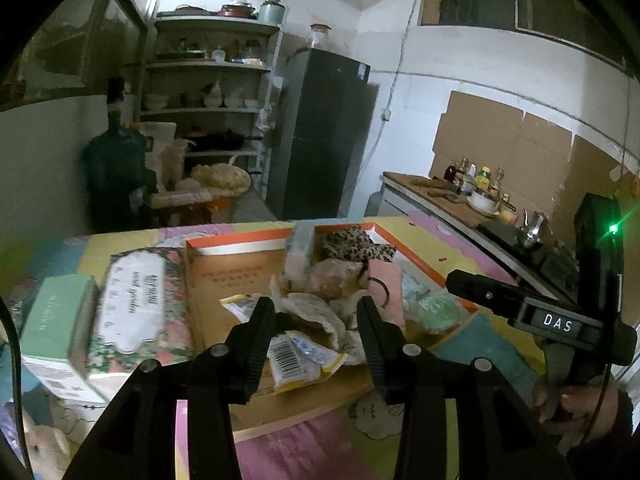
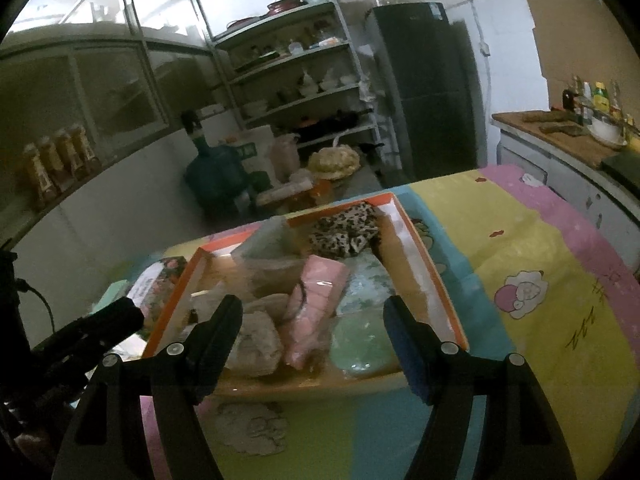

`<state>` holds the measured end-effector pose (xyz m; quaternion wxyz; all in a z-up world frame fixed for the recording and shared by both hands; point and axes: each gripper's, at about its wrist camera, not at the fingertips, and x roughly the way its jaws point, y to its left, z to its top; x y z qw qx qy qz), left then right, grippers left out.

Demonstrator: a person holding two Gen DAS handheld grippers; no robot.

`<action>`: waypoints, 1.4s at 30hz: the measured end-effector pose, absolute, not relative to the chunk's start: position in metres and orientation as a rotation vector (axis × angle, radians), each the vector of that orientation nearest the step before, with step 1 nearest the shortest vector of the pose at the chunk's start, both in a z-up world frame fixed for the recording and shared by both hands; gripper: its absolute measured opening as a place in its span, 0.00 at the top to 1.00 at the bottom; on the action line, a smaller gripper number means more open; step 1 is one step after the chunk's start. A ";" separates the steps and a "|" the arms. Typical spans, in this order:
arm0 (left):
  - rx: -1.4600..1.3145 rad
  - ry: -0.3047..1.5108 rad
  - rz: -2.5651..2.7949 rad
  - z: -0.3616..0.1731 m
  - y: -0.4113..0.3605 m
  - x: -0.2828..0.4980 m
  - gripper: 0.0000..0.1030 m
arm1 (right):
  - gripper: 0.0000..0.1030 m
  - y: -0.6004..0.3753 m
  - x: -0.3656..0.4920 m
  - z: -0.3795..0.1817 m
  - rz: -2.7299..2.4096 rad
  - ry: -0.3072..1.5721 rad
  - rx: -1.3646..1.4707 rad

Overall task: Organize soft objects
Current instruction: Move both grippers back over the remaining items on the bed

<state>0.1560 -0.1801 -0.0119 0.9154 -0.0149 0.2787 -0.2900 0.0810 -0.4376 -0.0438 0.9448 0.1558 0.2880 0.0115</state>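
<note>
Right wrist: pink bundle (image 2: 316,312) pointing away

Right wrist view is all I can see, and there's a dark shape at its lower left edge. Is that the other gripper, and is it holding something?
Observer: Yes, that's the left gripper. Its own camera shows its jaws open, holding nothing.
Operator: What is it pointing at?
Observer: Yellow-edged packets with a barcode, lying in the near corner of the orange-rimmed box.
Operator: Does my own tool show any sign of being on?
Observer: A green light glows on the body of the right gripper.
</note>
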 end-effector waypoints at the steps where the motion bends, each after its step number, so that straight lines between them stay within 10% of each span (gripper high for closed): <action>1: -0.033 0.570 -0.594 -0.011 -0.177 0.155 0.58 | 0.28 -0.435 0.079 -0.042 0.027 0.584 0.315; 42: -0.141 0.495 -0.342 0.001 -0.008 0.108 0.57 | 0.28 -0.264 0.076 -0.004 0.314 0.576 0.148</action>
